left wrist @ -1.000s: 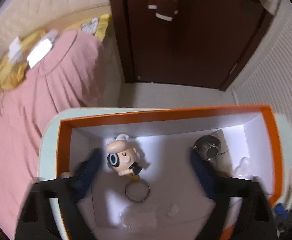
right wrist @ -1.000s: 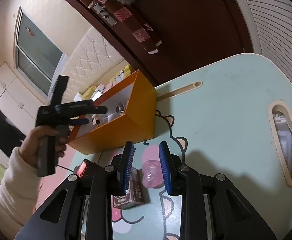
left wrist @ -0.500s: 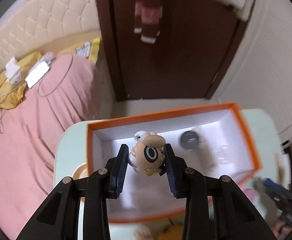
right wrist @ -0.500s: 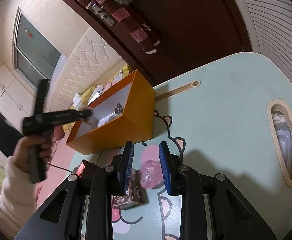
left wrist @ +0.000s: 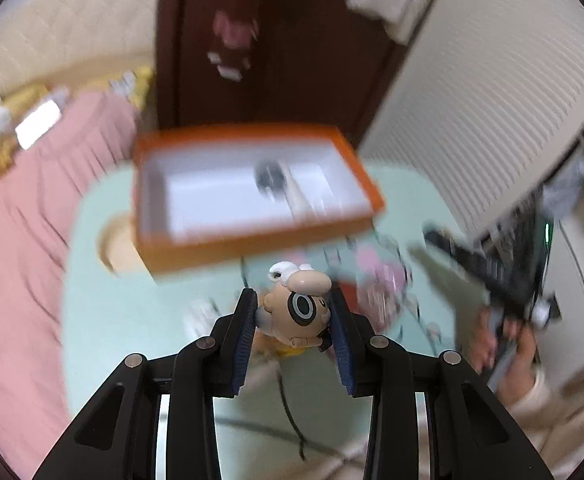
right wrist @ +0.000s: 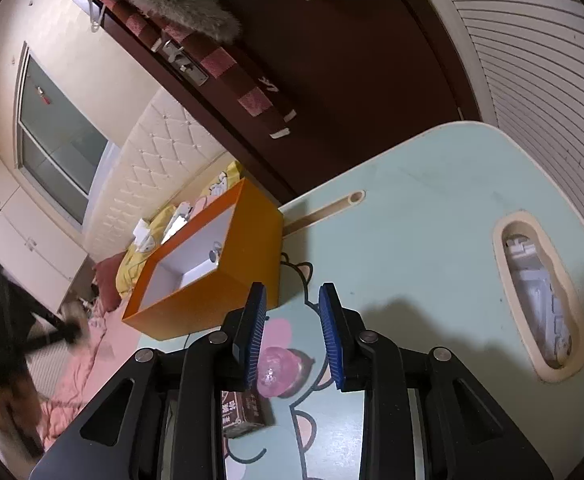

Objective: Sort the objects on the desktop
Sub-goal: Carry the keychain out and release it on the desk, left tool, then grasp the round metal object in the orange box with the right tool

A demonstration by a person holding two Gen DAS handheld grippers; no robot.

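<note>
Both wrist views downward — shared orange box (left wrist: 252, 192) (right wrist: 212, 276).

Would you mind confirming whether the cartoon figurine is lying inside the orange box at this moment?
No, the cartoon figurine is clamped in the left tool, held over the table in front of the orange box.

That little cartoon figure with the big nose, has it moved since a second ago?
Yes. The figure, then lying inside the orange box, is now gripped in the left tool, lifted out, nearer than the box's front wall.

Between left fingers (left wrist: 248, 332): smooth glossy plastic figurine (left wrist: 299, 312). Right fingers (right wrist: 256, 328): ribbed blue pads; ahead, matt orange cardboard box (right wrist: 212, 280), smooth matt mint bench (right wrist: 431, 208).
</note>
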